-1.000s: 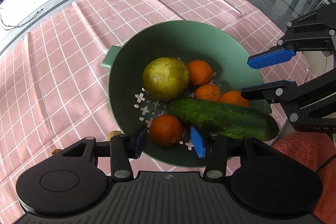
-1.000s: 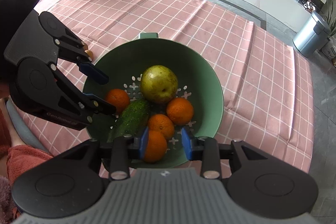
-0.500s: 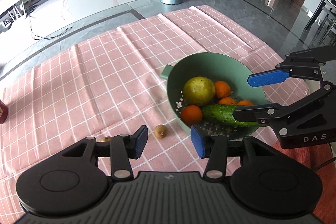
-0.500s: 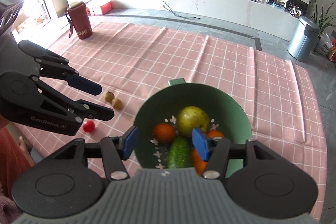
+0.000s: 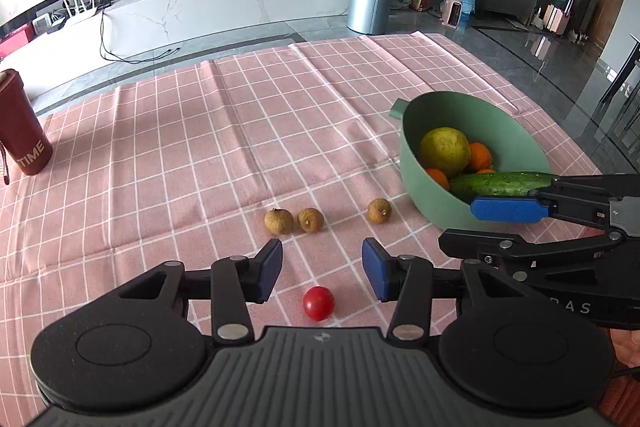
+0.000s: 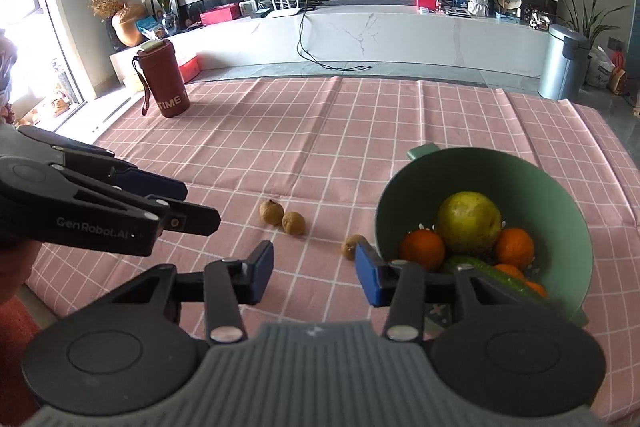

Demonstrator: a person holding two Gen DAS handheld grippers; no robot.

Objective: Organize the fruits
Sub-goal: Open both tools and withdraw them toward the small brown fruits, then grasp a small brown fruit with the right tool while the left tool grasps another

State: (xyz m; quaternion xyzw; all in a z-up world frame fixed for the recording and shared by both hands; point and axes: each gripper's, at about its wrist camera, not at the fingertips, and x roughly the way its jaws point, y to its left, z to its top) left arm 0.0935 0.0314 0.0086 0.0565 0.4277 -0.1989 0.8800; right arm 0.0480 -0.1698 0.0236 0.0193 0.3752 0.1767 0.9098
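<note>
Fruit layout on the tablecloth (image 5: 240, 131)

A bowl (image 5: 416, 163) is sitting at the right, holding a pear (image 5: 444, 151), oranges (image 5: 480, 157) and a cucumber (image 5: 500, 183) lying across the front. Left of the bowl, one longan (image 5: 379, 211) is lying just beside it; two more longans (image 5: 294, 220) are touching, farther left. A cherry tomato (image 5: 318, 303) is resting nearer the camera. A flask (image 5: 22, 131) is standing far left.

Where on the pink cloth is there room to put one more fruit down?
The wide pink tablecloth between the red TIME bottle and the green bowl is bare. It is crowded nearer the tongs: three small brown fruits and a cherry tomato lie there. The bowl is nearly full.
</note>
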